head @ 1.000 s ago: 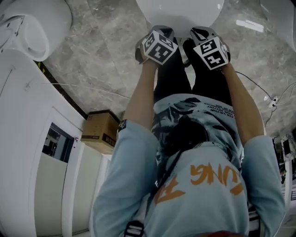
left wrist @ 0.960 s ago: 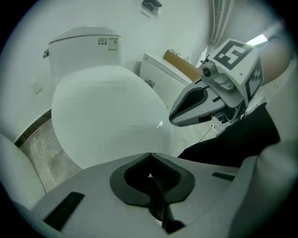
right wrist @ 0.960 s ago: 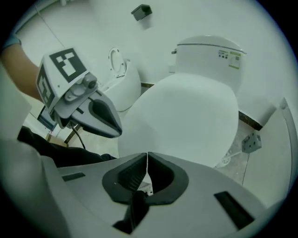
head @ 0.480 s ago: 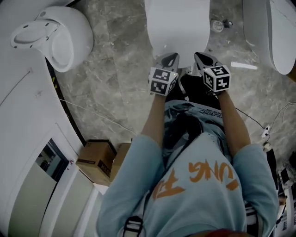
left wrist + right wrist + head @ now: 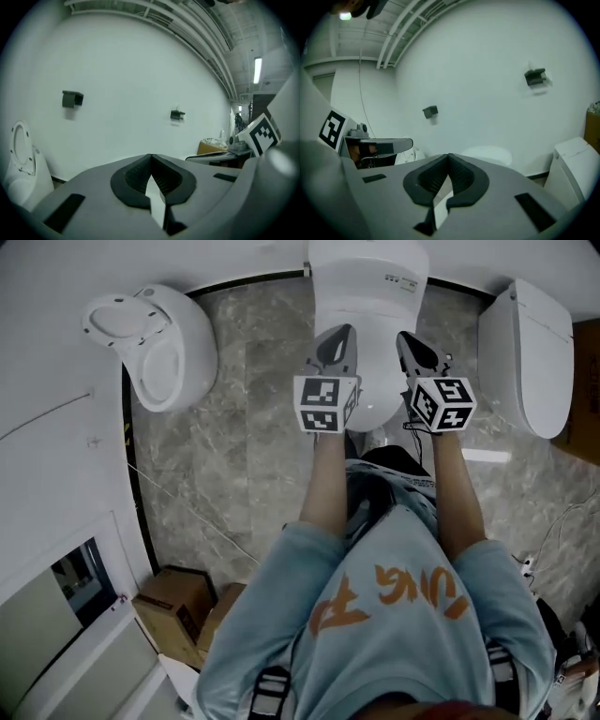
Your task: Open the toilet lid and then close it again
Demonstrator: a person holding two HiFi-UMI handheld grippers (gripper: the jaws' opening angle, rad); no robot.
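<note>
Claws first: left gripper (image 5: 336, 341) is pinched tight, jaw tips meeting, nothing between them. Right gripper (image 5: 413, 345) matches it, closed up and empty. They hang side by side, pointing roughly level at the white wall (image 5: 140, 70). Below them sits the toilet (image 5: 367, 287), and its lid (image 5: 373, 381) lies down flat, clear of both claws. Off left, another toilet (image 5: 150, 343) has its lid raised, and a third (image 5: 525, 352) stands right.
</note>
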